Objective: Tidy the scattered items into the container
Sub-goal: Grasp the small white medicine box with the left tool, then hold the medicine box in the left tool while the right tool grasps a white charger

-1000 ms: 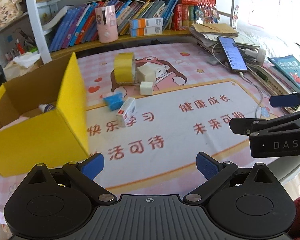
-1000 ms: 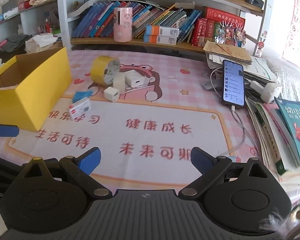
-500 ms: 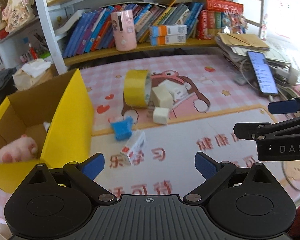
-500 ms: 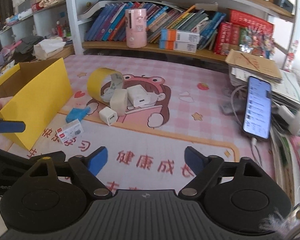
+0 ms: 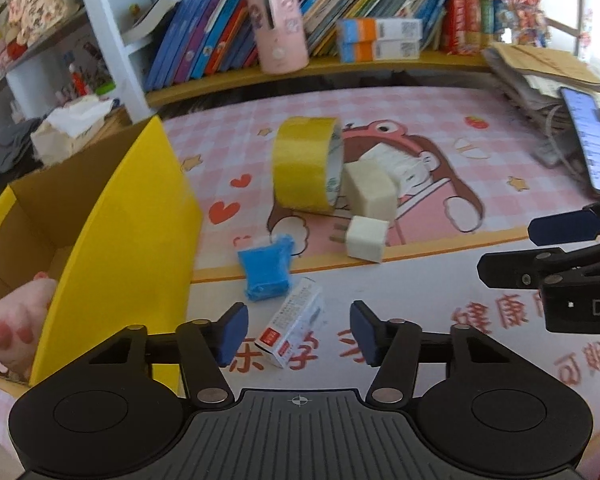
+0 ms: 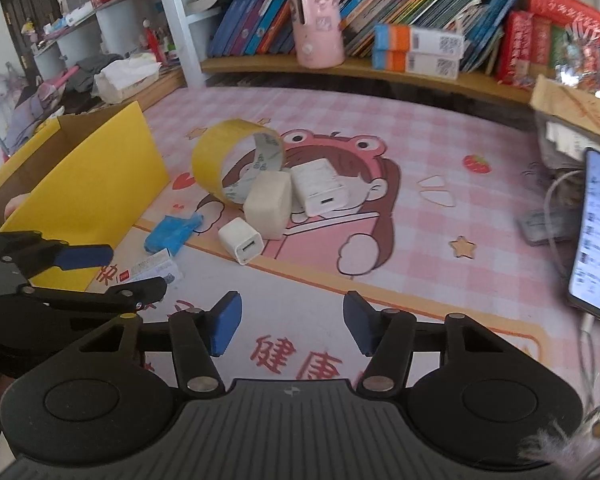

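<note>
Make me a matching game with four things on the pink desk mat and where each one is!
Things:
1. roll of yellow tape
2. blue packet
3. small white charger
4. pink plush toy

Places:
A. inside the yellow box
B. standing on its edge, against the beige block
C. lying just beyond the red-and-white small box
D. on the mat, in front of the beige block, prongs pointing left

Pairs: 1-B, 2-C, 3-D, 4-A
</note>
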The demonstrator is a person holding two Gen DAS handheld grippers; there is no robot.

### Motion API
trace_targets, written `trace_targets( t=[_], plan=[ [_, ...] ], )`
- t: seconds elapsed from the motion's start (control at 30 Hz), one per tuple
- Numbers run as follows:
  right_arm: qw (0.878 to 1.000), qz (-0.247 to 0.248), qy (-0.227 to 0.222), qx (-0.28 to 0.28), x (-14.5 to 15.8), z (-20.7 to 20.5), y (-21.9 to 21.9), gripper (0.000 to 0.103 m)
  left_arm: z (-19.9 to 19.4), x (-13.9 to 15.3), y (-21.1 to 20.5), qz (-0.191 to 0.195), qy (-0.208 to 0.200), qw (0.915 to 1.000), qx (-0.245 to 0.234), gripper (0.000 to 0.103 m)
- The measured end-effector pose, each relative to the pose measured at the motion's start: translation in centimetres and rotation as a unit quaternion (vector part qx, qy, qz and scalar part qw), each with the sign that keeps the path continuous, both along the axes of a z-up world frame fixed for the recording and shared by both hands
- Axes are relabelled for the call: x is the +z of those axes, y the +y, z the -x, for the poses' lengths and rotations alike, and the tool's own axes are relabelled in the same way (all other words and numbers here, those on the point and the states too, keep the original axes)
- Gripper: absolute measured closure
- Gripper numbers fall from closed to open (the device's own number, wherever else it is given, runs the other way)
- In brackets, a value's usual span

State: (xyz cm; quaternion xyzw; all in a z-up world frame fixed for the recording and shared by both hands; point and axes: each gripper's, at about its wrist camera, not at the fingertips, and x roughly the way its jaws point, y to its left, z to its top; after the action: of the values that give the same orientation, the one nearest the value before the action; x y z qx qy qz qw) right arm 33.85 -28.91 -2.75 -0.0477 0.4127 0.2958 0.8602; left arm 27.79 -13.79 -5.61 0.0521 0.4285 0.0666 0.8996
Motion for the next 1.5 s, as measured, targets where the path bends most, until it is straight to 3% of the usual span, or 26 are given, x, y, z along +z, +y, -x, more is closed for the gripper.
trace_targets(
  t=[0.23,0.5,0.8,0.93,1.13,1.5],
  plan=[
    [0.999,-0.007,0.021,0.033,-1.2,-2.8,1.9,0.05,-1.7,-1.6,0.7,0.008,0.023,0.9995,0.021,0.054],
    [0.996,-0.014,0.031,0.086,-2.3,-5.2,4.9,0.051,-1.7,-2.1,1.2,0.042,0.042,0.9981,0.018,0.089],
    [0.992,-0.005,0.043,0.119,-3.9,-6.7,7.1,0.057,-0.9,-2.0,2.5,0.07,0.05,0.9956,0.036,0.089],
    [0.991,0.004,0.023,0.131,-4.0,-6.6,7.7,0.057,-1.0,-2.1,2.7,0.078,0.048,0.995,0.039,0.085],
    [0.987,0.027,-0.011,0.156,-4.2,-6.1,7.7,0.074,-1.0,-2.1,2.7,0.075,0.048,0.9954,0.036,0.085],
    [0.985,0.034,-0.011,0.17,-4.1,-5.7,7.7,0.07,-1.5,-2.2,2.6,0.067,0.038,0.9963,0.036,0.088]
  ],
)
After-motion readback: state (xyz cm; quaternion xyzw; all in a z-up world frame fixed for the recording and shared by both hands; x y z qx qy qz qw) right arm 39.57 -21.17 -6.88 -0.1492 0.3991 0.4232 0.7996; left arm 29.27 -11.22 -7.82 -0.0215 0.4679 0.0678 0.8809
